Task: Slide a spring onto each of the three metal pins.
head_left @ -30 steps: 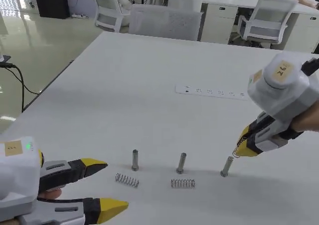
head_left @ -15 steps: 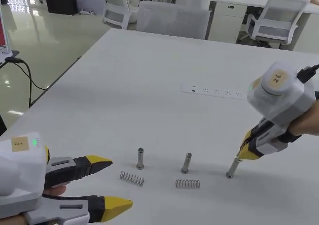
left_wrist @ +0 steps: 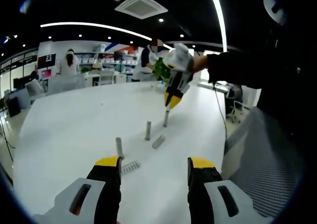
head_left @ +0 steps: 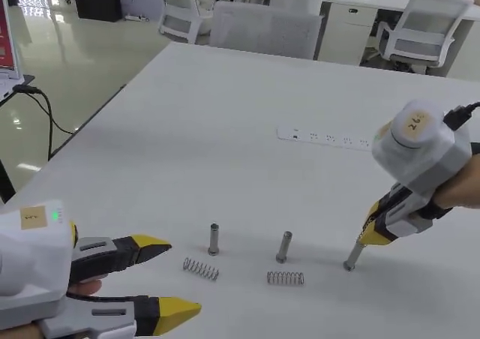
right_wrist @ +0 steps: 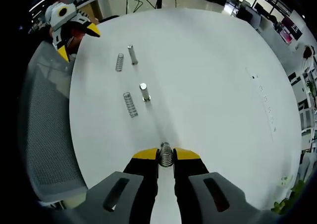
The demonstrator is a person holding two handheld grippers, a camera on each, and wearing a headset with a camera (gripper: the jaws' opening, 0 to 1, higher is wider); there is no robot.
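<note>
Right tool (head_left: 367, 238) clamped on spring (right_wrist: 166, 156), apparently starting it onto rightmost pin (head_left: 351, 259). Next: push down axially, release. Left tool (head_left: 182, 276) spread wide, idle.

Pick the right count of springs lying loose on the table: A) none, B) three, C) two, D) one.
C: the left spring and the middle spring lie on the table; the third spring is clamped in the right gripper.
</note>
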